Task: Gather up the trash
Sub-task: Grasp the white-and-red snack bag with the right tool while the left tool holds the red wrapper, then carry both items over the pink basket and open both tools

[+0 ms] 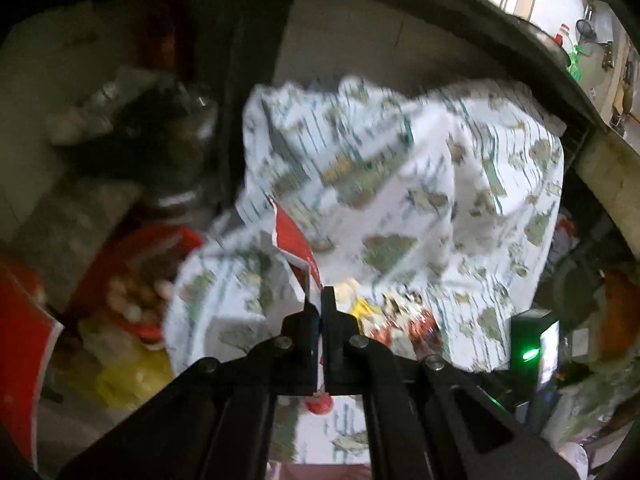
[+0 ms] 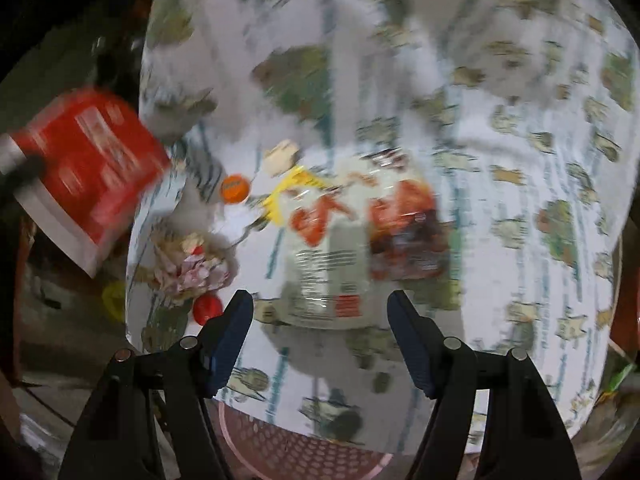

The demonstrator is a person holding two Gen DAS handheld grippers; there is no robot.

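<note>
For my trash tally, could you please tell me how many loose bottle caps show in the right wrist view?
2. An orange cap lies on the bag liner, left of the yellow wrapper. A red cap sits lower, near the liner's left edge. More may be hidden.

Dim, heavy motion blur, fisheye-warped.

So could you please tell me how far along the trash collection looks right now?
Done: a wrapper and bottle caps already lie in the patterned bag. In hand: the left gripper pinches a red-and-white package. Left: dropping it in; the right gripper is open, empty.
</note>
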